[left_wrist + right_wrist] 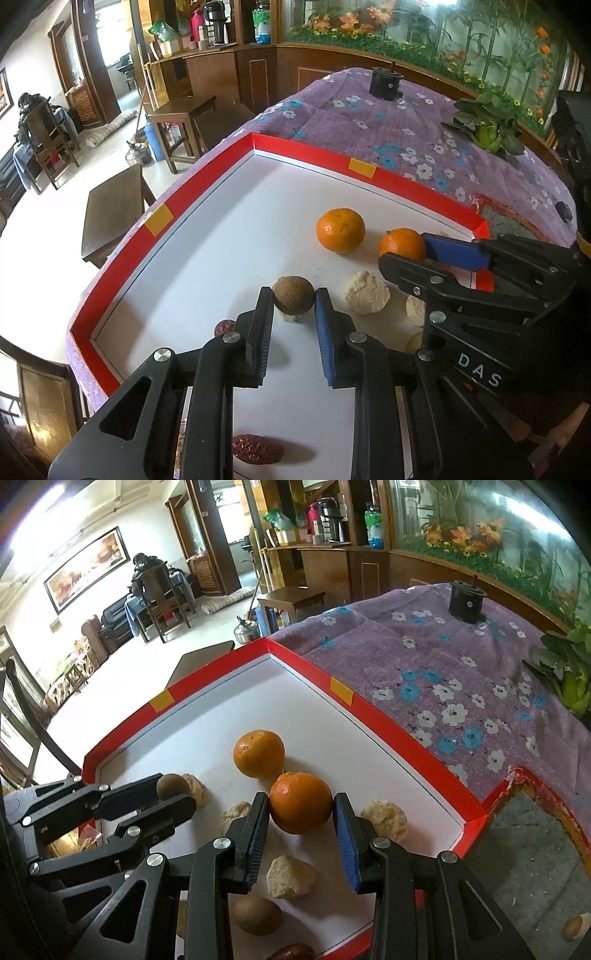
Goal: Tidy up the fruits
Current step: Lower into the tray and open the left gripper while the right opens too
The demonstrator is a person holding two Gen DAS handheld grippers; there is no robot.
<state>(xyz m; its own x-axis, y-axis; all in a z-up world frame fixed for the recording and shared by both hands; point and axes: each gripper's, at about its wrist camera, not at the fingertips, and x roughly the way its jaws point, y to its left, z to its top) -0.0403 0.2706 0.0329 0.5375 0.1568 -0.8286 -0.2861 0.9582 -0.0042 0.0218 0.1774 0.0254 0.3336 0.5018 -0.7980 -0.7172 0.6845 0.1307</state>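
orange fruit (300, 802) sits between my right gripper (301, 814) pads on the white tray (207, 258); far pad shows a gap, so released, not gripping. left gripper (293, 302) clenched on the brown round fruit (293, 296). risk: loose orange rolls into its neighbour orange (258, 753), or the brown fruit squirts out of the pinch. legible: "das" on the right gripper body.

We see a bright room: pale floor (122, 686), white wall with a framed painting (86, 566), wooden cabinets (221, 74), stools (181, 118), a fish tank (424, 29) behind.
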